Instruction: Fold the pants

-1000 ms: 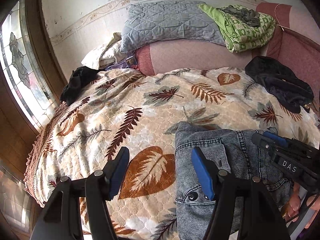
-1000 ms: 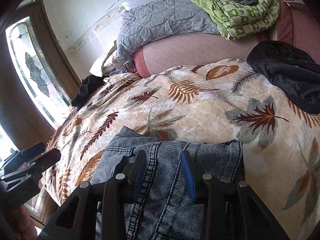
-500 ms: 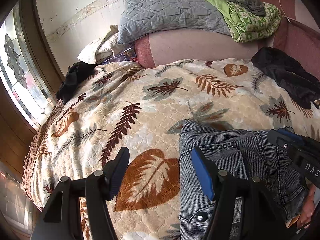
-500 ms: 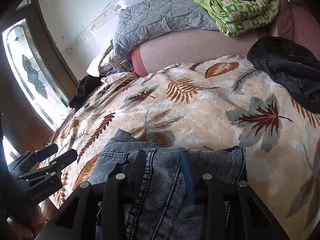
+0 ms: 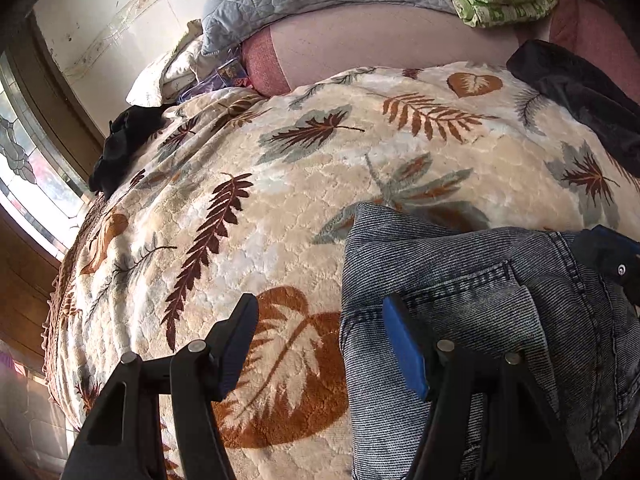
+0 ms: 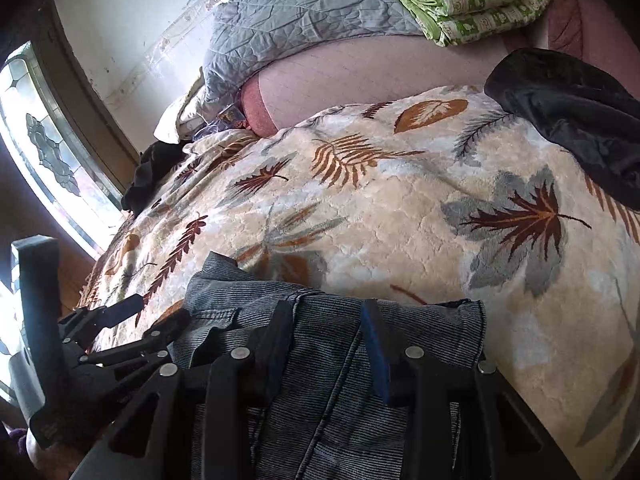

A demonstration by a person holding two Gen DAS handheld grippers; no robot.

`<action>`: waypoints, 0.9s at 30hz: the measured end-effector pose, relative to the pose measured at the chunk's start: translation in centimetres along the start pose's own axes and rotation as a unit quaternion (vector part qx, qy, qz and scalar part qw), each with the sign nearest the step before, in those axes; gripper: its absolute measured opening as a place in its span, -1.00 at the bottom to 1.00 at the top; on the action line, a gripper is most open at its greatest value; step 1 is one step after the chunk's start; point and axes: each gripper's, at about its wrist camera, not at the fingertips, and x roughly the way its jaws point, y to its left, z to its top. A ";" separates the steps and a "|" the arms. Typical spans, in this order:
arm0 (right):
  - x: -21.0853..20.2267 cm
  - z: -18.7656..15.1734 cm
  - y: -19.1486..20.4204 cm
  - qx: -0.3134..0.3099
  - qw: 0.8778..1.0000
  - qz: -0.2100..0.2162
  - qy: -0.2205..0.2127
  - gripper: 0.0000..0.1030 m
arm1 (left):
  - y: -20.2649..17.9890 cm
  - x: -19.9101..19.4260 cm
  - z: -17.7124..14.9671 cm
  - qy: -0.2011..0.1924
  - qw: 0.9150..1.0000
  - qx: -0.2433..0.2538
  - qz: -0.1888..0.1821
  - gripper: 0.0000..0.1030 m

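Jeans (image 5: 460, 300): grey-blue denim, folded, lying on the near part of the leaf-print blanket (image 5: 320, 168).
Left gripper (image 5: 320, 344): jaws apart, straddling the jeans' left edge, gripping nothing.
Right gripper (image 6: 328, 344): jaws apart over the denim; pad contact cannot be determined.
Black garment (image 6: 568, 120): far right, apart from the jeans.

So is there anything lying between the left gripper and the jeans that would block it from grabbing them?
Nothing visible does. The left gripper is open over the leaf-patterned cream blanket, with the grey-blue denim pants directly beside its blue-padded finger; only bare blanket shows between the fingers.
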 end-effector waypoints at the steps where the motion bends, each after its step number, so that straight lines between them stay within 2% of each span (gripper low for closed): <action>1: 0.3 0.1 -0.3 0.006 1.000 0.004 0.004 -0.23 | -0.2 0.2 0.0 0.002 1.000 0.005 0.002 0.27; 6: 1.5 0.5 -2.9 0.066 0.997 0.028 0.025 -0.22 | -1.1 1.4 0.2 0.024 0.999 0.021 0.006 0.28; 7: 2.2 0.4 -3.8 0.086 0.995 0.013 0.046 0.13 | -1.2 1.6 0.2 0.027 0.999 0.023 0.007 0.29; 8: 2.8 0.1 -4.9 0.118 0.991 0.026 0.060 0.17 | -1.2 1.6 0.1 0.028 0.999 0.023 0.007 0.29; 10: 2.1 0.1 -5.6 0.139 0.988 0.050 0.049 0.16 | -1.1 1.0 0.1 0.027 0.999 0.022 0.013 0.29; 14: -0.5 0.0 -3.6 0.066 0.998 0.008 0.016 0.17 | -0.2 -1.4 -0.2 0.016 1.000 -0.006 0.008 0.29; 18: -3.7 -0.4 -2.3 0.014 1.000 0.018 -0.021 0.17 | 0.6 -4.9 -0.8 -0.009 1.000 -0.026 0.000 0.29; 20: -5.3 -0.8 -2.2 0.008 0.999 0.026 -0.036 0.17 | 0.9 -6.5 -1.3 -0.017 0.999 -0.032 -0.003 0.29; 27: -9.0 -2.8 -2.0 -0.009 0.998 0.046 -0.030 0.17 | 1.3 -10.0 -3.5 -0.020 0.998 -0.050 -0.027 0.29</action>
